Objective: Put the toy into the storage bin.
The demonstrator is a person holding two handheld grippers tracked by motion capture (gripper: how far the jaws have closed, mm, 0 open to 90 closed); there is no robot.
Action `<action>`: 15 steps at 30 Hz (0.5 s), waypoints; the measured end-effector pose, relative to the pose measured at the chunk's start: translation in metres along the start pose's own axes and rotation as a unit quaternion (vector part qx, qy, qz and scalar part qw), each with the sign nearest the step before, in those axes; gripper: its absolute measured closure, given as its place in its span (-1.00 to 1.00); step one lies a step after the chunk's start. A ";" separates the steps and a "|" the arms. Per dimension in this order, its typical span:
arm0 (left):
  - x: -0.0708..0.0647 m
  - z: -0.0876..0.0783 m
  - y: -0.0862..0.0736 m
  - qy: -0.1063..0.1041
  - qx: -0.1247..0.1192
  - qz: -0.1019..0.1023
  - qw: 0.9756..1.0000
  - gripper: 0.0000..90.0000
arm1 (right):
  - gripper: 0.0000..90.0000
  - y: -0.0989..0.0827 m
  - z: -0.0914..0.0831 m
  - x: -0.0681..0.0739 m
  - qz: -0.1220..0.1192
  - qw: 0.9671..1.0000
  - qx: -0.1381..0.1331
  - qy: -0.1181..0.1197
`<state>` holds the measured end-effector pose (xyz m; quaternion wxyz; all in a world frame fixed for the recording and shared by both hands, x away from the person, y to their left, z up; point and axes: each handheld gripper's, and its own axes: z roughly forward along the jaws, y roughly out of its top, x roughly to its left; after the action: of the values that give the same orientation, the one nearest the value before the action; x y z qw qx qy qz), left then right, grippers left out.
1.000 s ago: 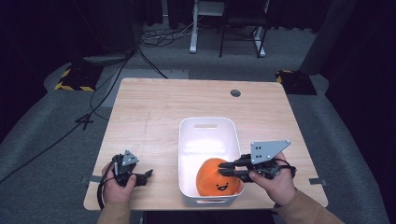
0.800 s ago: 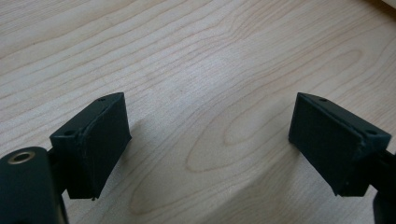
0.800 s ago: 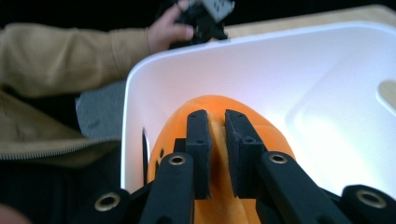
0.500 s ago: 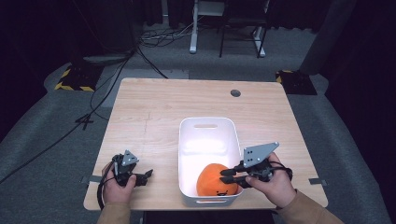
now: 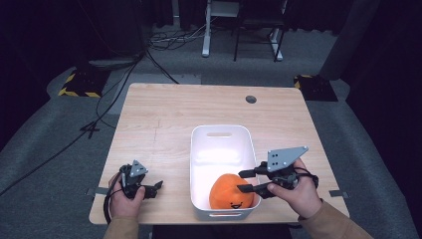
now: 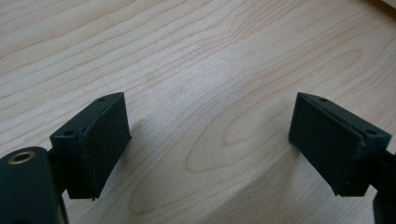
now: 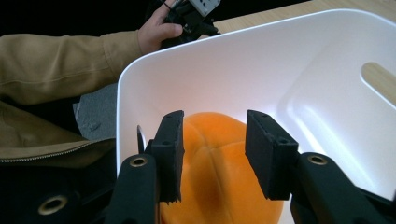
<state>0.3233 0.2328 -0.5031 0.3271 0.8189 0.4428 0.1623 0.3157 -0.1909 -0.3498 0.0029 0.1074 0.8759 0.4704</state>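
Dark floor with trailing cables surrounds a pale wooden table [image 5: 164,119], seen from the high view. At the near left corner of the table, the left gripper [image 5: 155,188] rests in the person's hand, low over bare wood; in the left gripper view its jaws stand wide apart with nothing between them, only wood grain. Right of centre stands a white bin [image 5: 199,144], its long axis running from the person's edge toward the far edge, a handle slot in the far wall. An orange plush toy [image 5: 228,193] with a small stitched face lies on the bin floor at the near end, against the near wall. At the right, the right gripper [image 5: 242,180] reaches over the bin's right rim, pointing left and slightly downward at the toy. Its jaws have just been opening; in the right gripper view they straddle the rounded top of the toy, and the pads appear to have parted from the fabric, so the toy seems released rather than held. The toy lies directly ahead of and below this gripper, well apart from the left one. Judged from this layout, the coming move is a withdrawal of the right gripper up and to the right, clear of the rim.
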 end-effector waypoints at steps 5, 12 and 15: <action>0.000 0.000 0.000 0.000 0.000 0.000 1.000 -0.72 | 0.13 0.006 -0.006 -0.003 -0.001 1.000 -0.012 -0.018; 0.000 0.000 0.000 0.000 0.000 0.000 1.000 -0.72 | -0.06 0.013 -0.018 -0.009 -0.003 0.998 -0.034 -0.049; 0.000 0.000 0.000 0.000 0.000 0.000 1.000 -0.72 | -0.11 0.014 -0.023 -0.013 0.002 0.997 -0.041 -0.064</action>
<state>0.3233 0.2328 -0.5032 0.3272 0.8188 0.4429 0.1622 0.3288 -0.2045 -0.3267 0.0626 0.1384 0.8537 0.4981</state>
